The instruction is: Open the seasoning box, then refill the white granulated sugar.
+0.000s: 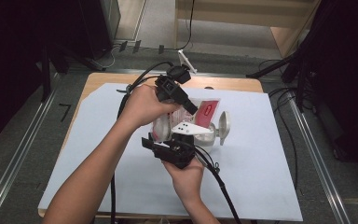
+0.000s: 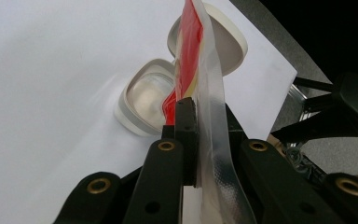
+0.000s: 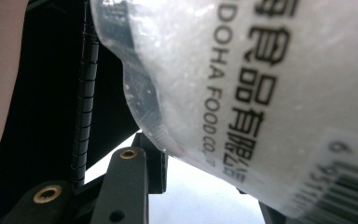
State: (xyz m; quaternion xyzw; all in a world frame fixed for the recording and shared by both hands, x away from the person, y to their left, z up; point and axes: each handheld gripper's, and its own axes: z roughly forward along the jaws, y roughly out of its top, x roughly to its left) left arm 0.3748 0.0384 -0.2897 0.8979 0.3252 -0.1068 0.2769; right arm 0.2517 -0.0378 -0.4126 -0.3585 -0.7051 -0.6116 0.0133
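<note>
The left gripper (image 2: 193, 140) has its jaws pinched tight on the flat sealed edge of a clear plastic pouch (image 2: 200, 70) with a red label — the film runs straight up between them. The right gripper (image 3: 168, 154) clasps the pouch's bulging printed body (image 3: 261, 84) between part-closed jaws. Just beyond, on the white tabletop (image 2: 51, 93), stands an open container (image 2: 144, 100) with its lid (image 2: 228, 39) beside it.
</note>
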